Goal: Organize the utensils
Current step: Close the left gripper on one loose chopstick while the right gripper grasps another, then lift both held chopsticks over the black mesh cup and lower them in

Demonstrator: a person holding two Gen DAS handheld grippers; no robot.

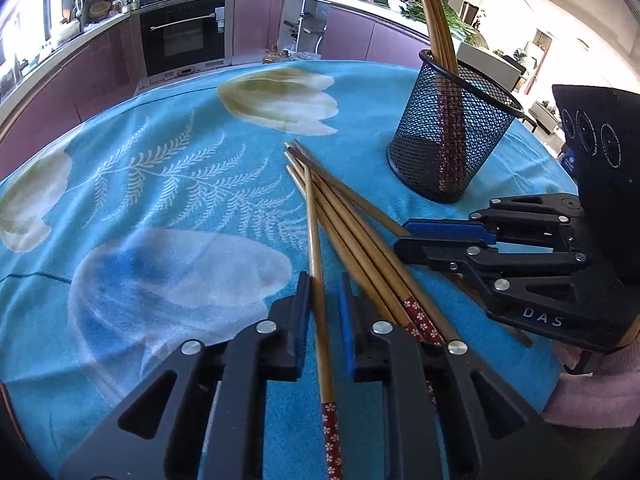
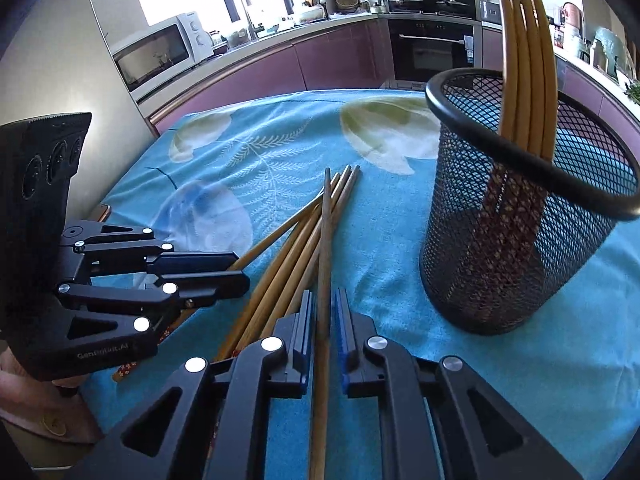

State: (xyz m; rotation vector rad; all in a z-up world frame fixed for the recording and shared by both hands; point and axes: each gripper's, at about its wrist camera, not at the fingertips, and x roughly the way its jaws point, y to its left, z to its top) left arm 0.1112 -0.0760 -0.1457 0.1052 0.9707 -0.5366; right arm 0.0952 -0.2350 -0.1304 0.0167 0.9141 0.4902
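A black mesh cup (image 1: 452, 136) is stood upright on the table (image 1: 180, 184), which is covered by a blue cloth printed with pale flowers and ferns. Several bamboo chopsticks (image 1: 434, 12) are stood inside the mesh cup, leaned against its rim, with their red patterned ends at the bottom.

In front of the mesh cup, on the cloth, a loose pile of chopsticks (image 1: 340, 216) is spread in a fan, the thin tips pointed away from both cameras.

The left hand-held gripper (image 1: 325, 292) is placed over the end of the pile farthest from the mesh cup. A single chopstick (image 1: 318, 264) is seen running between its blue pads; a narrow gap shows on each side, so a firm pinch cannot be confirmed.

The right hand-held gripper (image 2: 323, 308) is set nearer the mesh cup, just beside the left one. A darker chopstick (image 2: 325, 248) is passed between its nearly closed pads, and slim gaps are visible there too.

A kitchen with an oven (image 1: 182, 36) is seen beyond the mesh cup.
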